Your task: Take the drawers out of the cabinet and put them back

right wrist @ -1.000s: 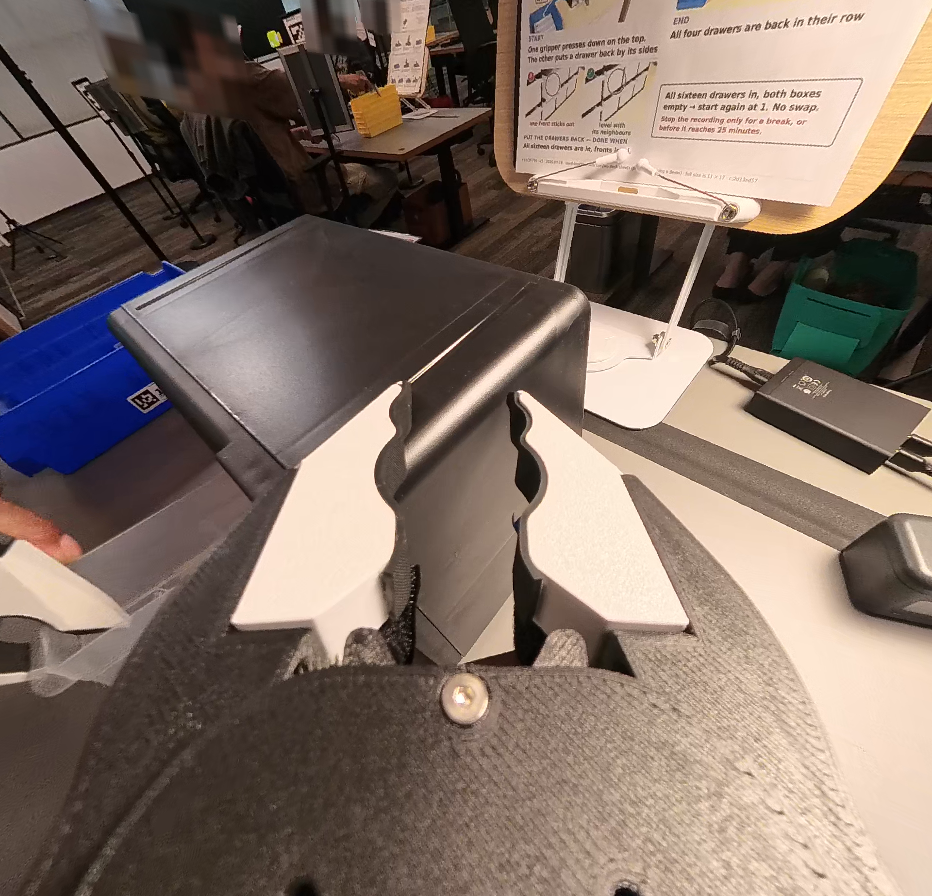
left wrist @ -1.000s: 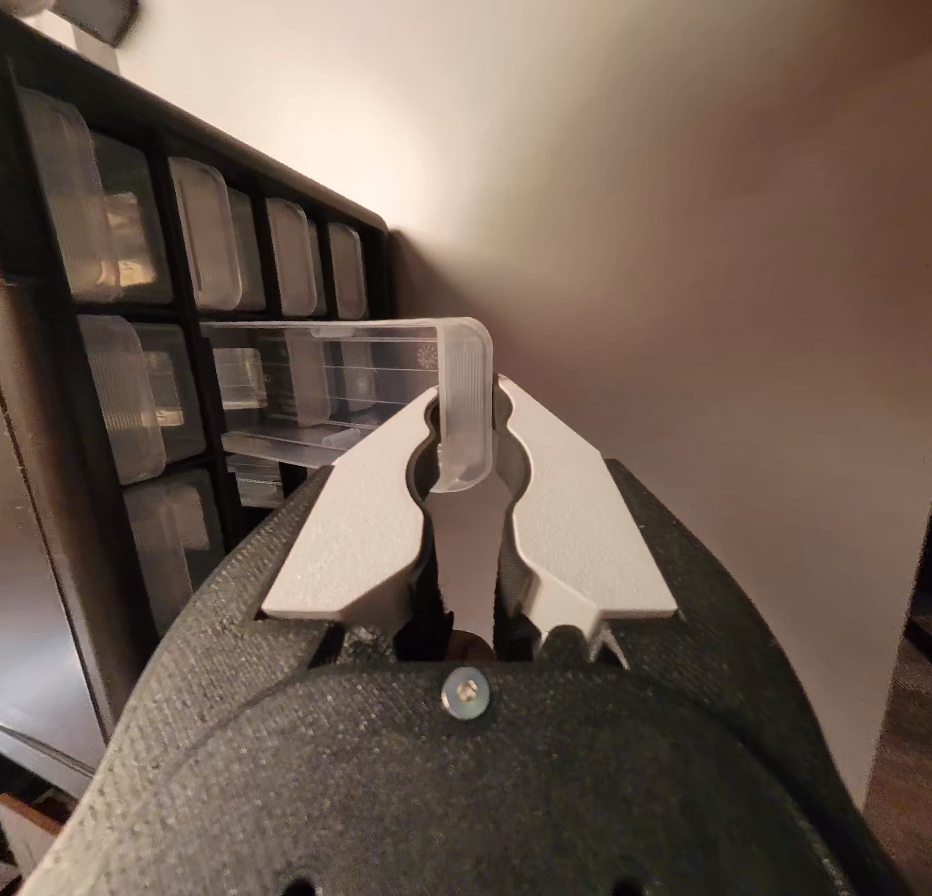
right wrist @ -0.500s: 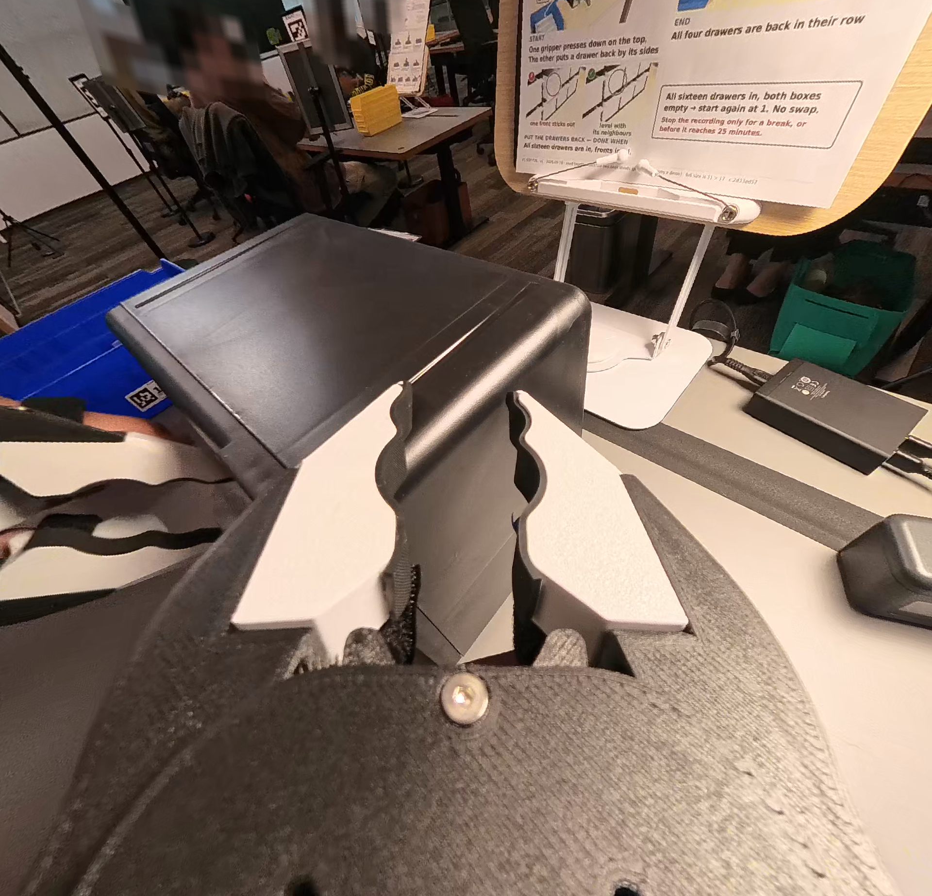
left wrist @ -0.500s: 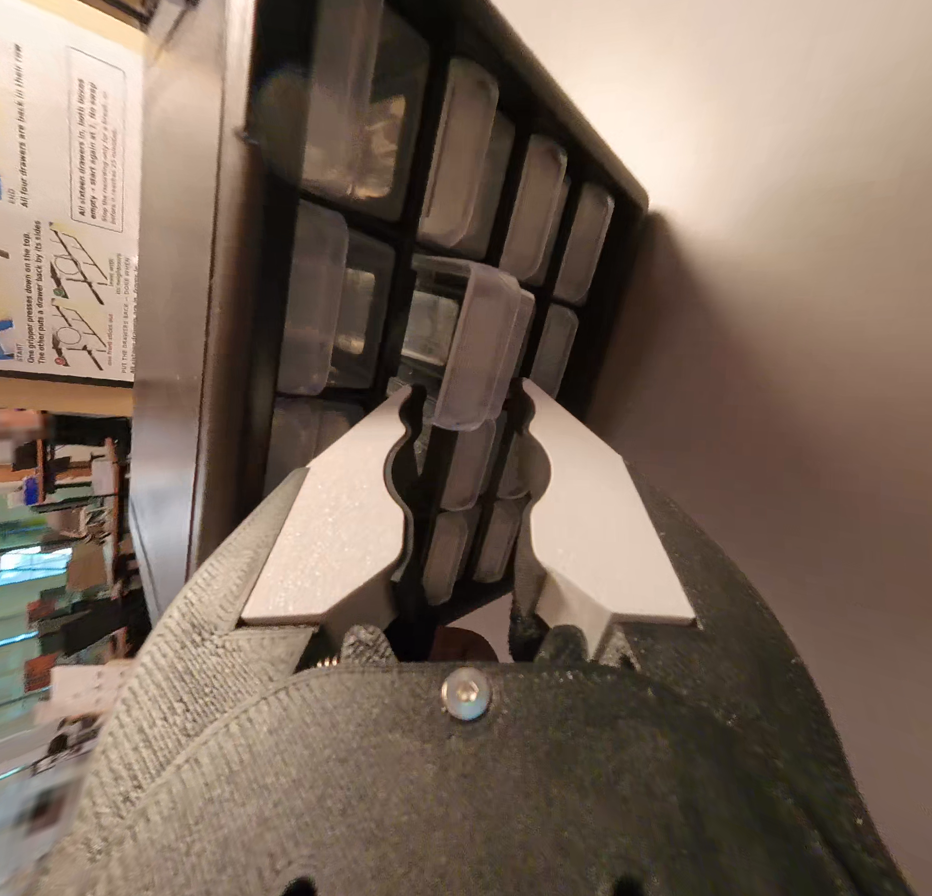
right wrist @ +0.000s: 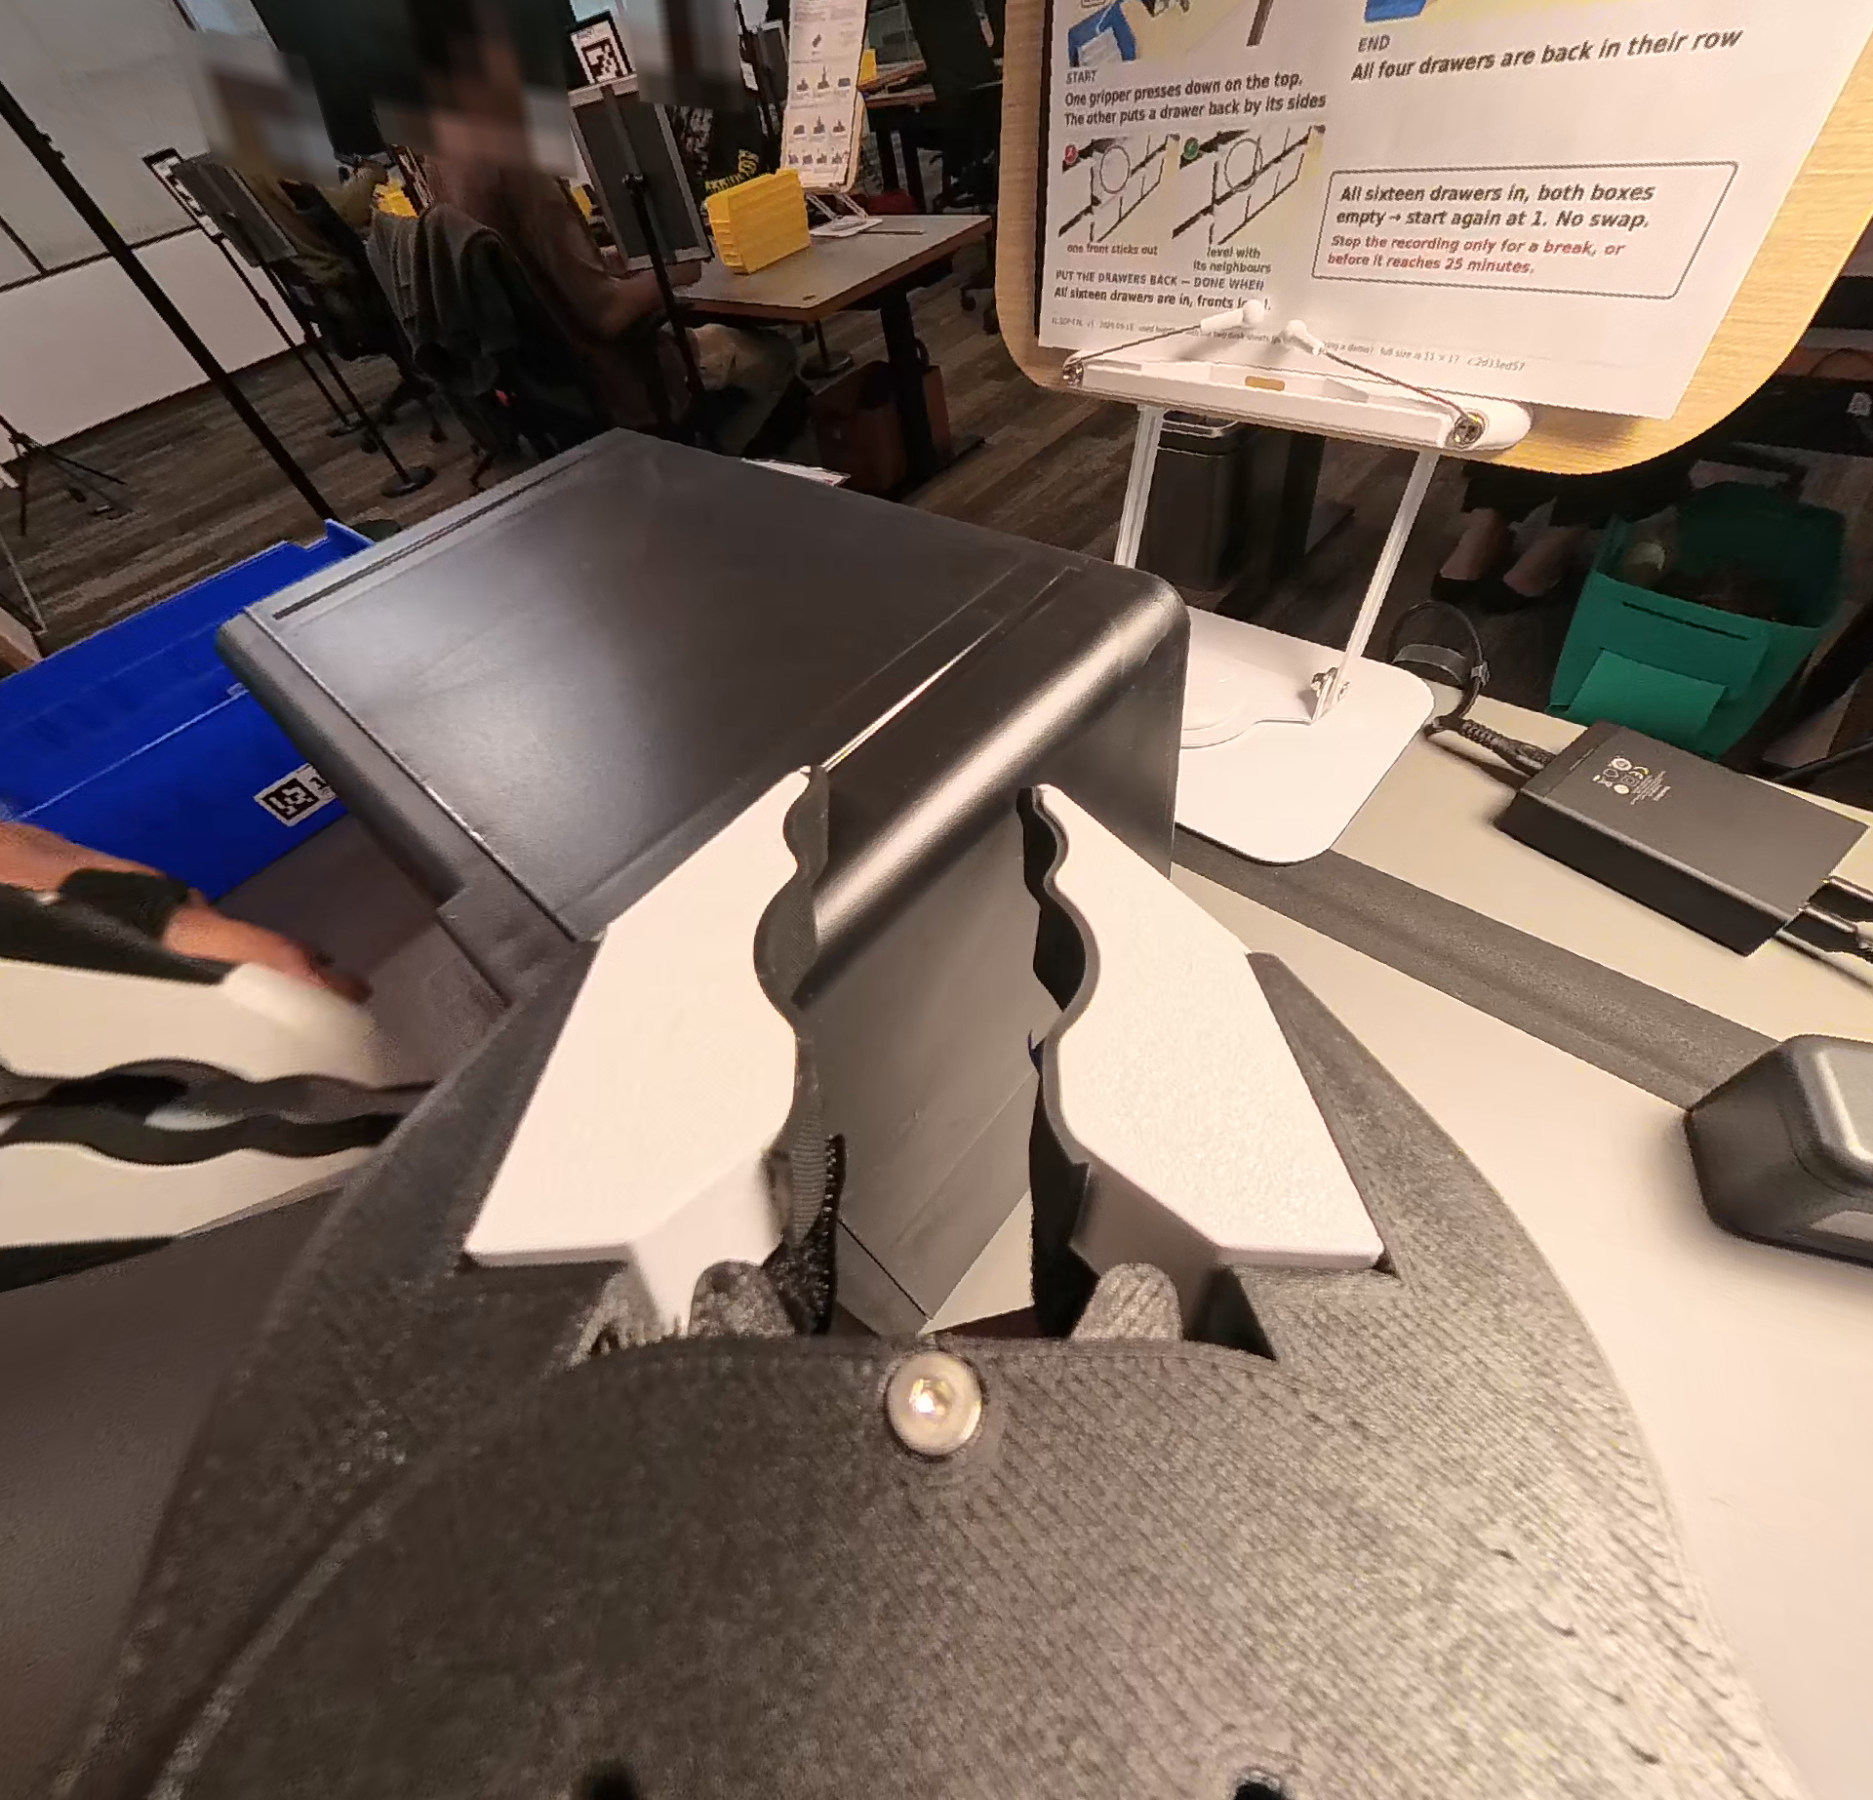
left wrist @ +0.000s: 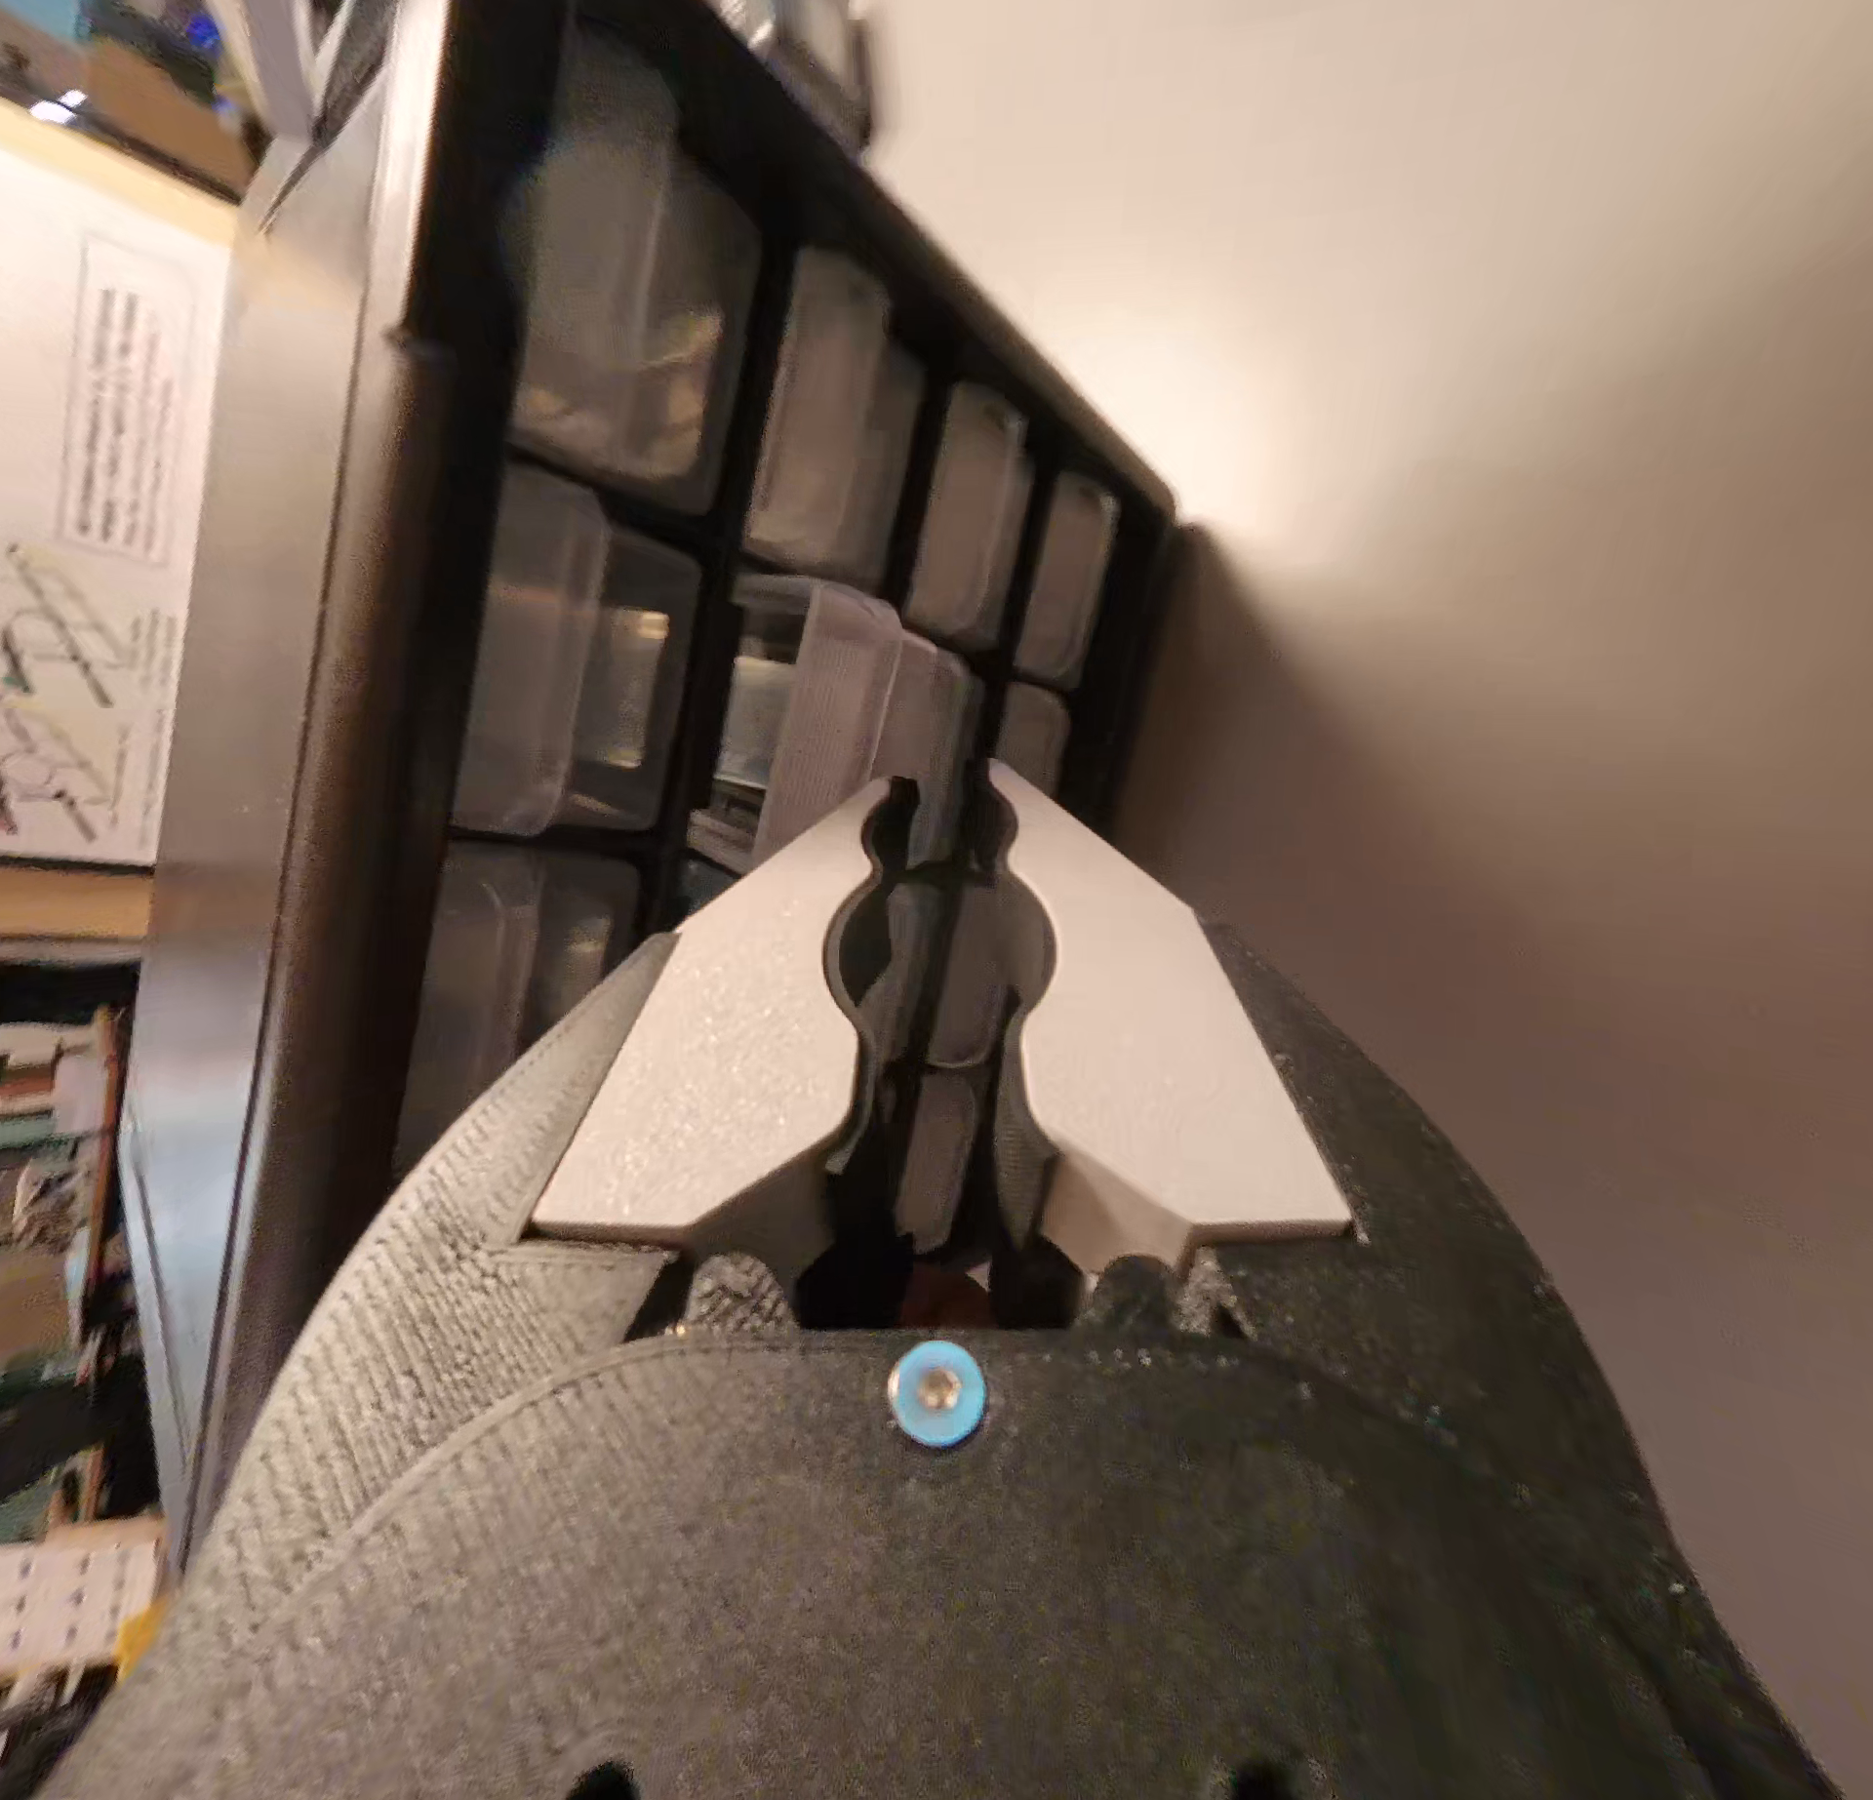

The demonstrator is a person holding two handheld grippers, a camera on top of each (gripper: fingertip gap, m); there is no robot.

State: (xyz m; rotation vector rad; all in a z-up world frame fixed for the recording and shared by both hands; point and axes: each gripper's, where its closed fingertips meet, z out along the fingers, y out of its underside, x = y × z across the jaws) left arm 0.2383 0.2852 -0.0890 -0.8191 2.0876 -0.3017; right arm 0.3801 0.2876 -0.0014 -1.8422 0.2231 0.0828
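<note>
My left tongs (left wrist: 943, 788) have their fingers drawn almost together with nothing between them, just beside the one clear plastic drawer (left wrist: 831, 697) that sticks out from the front of the black plastic cabinet (left wrist: 334, 738). Other clear drawers sit in its slots; blur prevents a full count. My right tongs (right wrist: 922, 809) stand open, pads apart, over the cabinet's top right edge. One blue plastic bin (right wrist: 132, 738) lies left of the cabinet.

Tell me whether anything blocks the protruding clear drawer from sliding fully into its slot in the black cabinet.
Nothing visible does. The clear drawer sits partly inside its own slot in the black cabinet, neighbours flush around it; the slot's depth is hidden. The left gripper is at its front.
</note>
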